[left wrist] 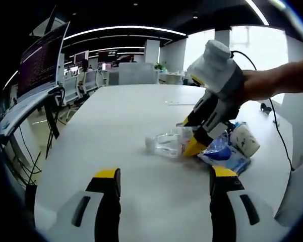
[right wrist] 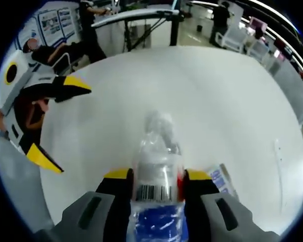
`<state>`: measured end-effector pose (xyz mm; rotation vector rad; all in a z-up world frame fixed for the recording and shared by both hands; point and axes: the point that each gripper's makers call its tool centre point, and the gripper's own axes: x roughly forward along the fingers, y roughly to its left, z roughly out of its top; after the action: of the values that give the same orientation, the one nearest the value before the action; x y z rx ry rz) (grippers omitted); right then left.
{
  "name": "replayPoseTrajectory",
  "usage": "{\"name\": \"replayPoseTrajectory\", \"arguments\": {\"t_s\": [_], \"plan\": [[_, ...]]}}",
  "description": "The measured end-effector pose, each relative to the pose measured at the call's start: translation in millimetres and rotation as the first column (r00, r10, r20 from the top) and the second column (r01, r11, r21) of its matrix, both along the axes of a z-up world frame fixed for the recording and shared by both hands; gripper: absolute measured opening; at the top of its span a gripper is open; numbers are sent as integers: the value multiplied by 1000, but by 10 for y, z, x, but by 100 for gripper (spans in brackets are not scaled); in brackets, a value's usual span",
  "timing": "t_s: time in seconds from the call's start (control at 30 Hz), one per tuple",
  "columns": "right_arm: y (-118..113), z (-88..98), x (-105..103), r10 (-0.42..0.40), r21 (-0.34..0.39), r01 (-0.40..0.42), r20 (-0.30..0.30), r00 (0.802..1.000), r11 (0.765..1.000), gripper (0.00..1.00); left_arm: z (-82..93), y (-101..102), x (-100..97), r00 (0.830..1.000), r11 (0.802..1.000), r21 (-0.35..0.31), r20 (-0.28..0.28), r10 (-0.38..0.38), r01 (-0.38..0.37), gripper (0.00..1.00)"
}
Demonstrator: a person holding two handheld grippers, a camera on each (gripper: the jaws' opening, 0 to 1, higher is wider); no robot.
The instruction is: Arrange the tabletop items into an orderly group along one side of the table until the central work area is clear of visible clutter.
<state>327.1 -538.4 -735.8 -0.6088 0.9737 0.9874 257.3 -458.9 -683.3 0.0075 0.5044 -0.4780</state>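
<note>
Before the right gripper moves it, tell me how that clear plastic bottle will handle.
The clear plastic bottle looks empty, so probably light. Its thin, crinkled wall suggests it may dent under the right gripper, whose jaws sit against its sides. It lies on its side on the smooth white table, so it would likely roll or slide if released.

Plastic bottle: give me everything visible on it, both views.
The plastic bottle is clear and crinkled, looks empty, and lies on its side on the white table. A label band with a barcode and a red strip wraps it, with blue print nearer the camera in the right gripper view. The right gripper has its yellow-tipped jaws closed on the labelled part; the far end points away across the table. In the left gripper view it lies beside a blue-and-white packet, seemingly touching it.
</note>
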Motion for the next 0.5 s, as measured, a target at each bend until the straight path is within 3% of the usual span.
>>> {"name": "replayPoseTrajectory", "arguments": {"t_s": [0.13,0.5], "plan": [[-9,-13,36,7,6,-7,17,1000,1000,34,-13,-7,44,1000,1000,0,-3,-9,9,70],[34,83,-22,-5,126,-6,87,996,992,32,3,1,172,1000,999,-40,-20,-1,0,68]]}}
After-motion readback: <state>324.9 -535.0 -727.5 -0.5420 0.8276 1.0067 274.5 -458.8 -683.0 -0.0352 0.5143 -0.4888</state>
